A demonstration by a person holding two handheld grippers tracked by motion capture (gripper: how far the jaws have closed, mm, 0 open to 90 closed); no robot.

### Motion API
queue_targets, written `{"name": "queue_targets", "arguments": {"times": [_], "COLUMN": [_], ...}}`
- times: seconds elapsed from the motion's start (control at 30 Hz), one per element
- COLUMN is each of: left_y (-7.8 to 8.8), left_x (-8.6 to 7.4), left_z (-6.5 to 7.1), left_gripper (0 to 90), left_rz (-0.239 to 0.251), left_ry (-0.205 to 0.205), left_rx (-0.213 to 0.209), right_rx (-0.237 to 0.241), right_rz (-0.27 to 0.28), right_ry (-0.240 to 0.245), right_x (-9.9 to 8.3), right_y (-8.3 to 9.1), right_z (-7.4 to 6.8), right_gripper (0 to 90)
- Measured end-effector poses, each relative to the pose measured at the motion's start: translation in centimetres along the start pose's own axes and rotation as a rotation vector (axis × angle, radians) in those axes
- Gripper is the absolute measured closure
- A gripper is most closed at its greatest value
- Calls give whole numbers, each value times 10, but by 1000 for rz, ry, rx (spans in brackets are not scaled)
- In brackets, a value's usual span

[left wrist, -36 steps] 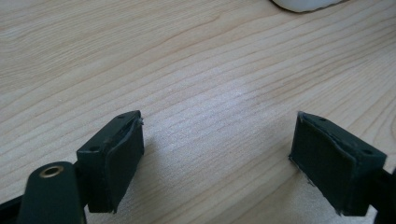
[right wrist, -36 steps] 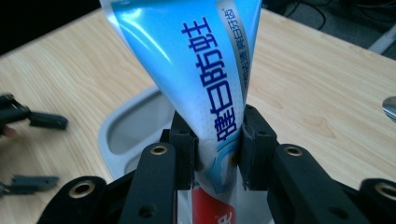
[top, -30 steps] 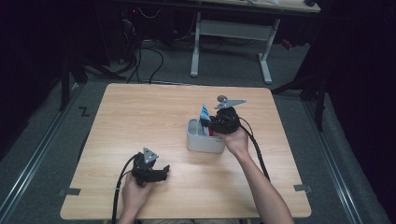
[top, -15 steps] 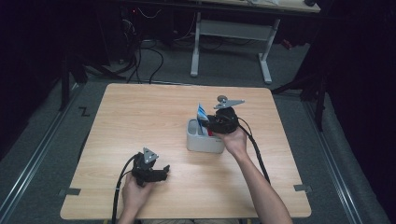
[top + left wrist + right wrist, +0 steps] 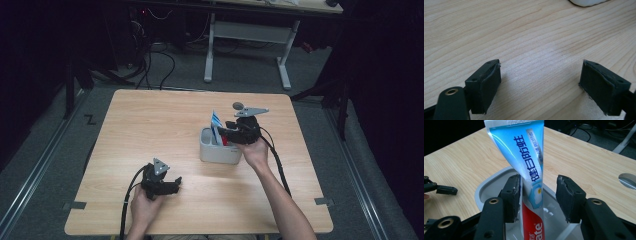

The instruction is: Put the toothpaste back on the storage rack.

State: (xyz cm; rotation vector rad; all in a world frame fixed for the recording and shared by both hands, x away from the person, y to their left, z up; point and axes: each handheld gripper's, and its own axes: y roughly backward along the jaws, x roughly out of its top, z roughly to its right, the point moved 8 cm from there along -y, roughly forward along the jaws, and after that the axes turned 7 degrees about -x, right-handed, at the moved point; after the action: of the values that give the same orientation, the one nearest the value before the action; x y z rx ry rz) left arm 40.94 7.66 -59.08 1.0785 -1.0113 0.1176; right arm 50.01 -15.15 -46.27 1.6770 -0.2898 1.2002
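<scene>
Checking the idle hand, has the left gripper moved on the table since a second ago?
No. The left gripper sits at the same spot near the table's front edge, jaws open.

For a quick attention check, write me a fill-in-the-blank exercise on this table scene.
1. The toothpaste tube stands in a grey ____.
2. The right gripper has its jaws ____, one on each side of the tube.
3. The left gripper has nothing but the bare wooden ____ between its jaws.
4. The tube's crimped end points ____.

Missing words: container; open; table; up
</scene>
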Motion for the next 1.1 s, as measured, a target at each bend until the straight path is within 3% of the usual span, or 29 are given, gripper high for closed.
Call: {"name": "queue_targets", "arguments": {"times": [0.23,0.33,0.73,0.93,1.1], "left_y": [0,0,0,0,0], "left_x": [0,0,0,0,0], "left_z": [0,0,0,0,0], "left_gripper": [175,175,175,175,175], "left_rz": [0,1,-1,0,1], "left_ry": [1,1,0,0,1], "left_rx": [0,0,0,0,0], "right_rx": [-6,-20,-6,-12,-31], "right_rz": [9,18,48,48,35], "right_ry": [-14,4,-16,-24,-4], "right_x": [-4,-3,-4,-7,-11], "right_y": [8,13,26,31,33], "right_z": [4,5,8,11,15], "right_gripper": [537,536,541,541,541]}}
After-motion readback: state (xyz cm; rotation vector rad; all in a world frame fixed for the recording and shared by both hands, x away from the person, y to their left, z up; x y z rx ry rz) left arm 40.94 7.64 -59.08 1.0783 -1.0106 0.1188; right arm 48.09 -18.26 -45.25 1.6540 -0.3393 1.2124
